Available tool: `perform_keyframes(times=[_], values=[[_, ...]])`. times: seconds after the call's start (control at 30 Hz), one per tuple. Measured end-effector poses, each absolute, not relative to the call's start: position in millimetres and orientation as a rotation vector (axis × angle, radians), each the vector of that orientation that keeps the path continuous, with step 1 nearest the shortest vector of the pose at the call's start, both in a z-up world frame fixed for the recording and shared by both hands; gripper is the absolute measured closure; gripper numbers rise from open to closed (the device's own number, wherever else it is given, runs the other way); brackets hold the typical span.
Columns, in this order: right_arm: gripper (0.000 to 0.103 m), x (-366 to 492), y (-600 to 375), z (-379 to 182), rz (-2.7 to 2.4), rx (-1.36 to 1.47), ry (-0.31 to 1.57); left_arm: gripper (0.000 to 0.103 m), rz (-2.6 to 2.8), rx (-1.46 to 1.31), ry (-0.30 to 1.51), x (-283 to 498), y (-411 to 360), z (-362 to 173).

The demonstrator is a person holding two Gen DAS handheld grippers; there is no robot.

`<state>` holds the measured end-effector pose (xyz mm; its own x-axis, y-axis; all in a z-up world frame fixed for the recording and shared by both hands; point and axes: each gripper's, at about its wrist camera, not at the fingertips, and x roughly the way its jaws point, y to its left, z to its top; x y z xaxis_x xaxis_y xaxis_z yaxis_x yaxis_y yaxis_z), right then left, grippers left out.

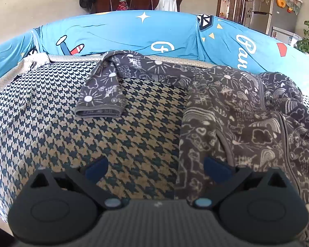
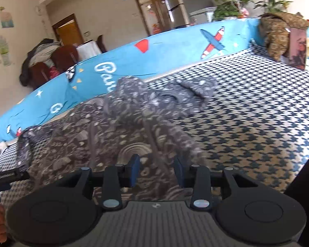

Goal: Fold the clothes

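Houndstooth sofa cover (image 1: 51,123): grey garment (image 1: 237,123) rumpled; left tool (image 1: 154,168) spread, right tool (image 2: 156,170) parted, neither pinching; fleece may snag, sleeve (image 1: 101,94) trailing unfolded.

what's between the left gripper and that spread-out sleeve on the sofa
Nothing visible. Only bare houndstooth cover lies between the open left gripper and the sleeve; the garment's body lies off to the right.

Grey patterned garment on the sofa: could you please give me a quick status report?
Left gripper open, jaws wide, empty. Right gripper open over the grey patterned garment, pads clear. Garment rumpled, unfolded, one sleeve spread across the houndstooth cover. Nothing in the way.
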<state>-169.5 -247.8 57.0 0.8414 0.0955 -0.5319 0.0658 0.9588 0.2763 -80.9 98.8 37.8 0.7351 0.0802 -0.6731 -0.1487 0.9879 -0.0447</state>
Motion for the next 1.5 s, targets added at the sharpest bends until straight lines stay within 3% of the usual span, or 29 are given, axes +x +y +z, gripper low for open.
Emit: perform_keyframes(times=[0.77,0.97,1.17,1.33,1.5], values=[[0.066,-164.6,-63.9,43.5,0.643,-0.027,0.69,0.0,0.196,-0.121,0.739,-79.7,119.7,53.5],[0.051,-162.1,-30.5,32.6,0.688,-0.154,0.681,0.0,0.269,-0.127,0.719,-81.2,133.7,62.5],[0.049,-156.9,-0.9,12.9,0.699,-0.321,0.664,0.0,0.291,-0.149,0.713,-81.8,140.4,65.9],[0.051,-149.2,9.6,-7.3,0.646,-0.402,0.658,0.0,0.29,-0.159,0.709,-82.7,141.2,67.7],[0.059,-143.5,12.2,-15.0,0.625,-0.434,0.628,0.0,0.285,-0.169,0.708,-83.3,141.3,68.1]])
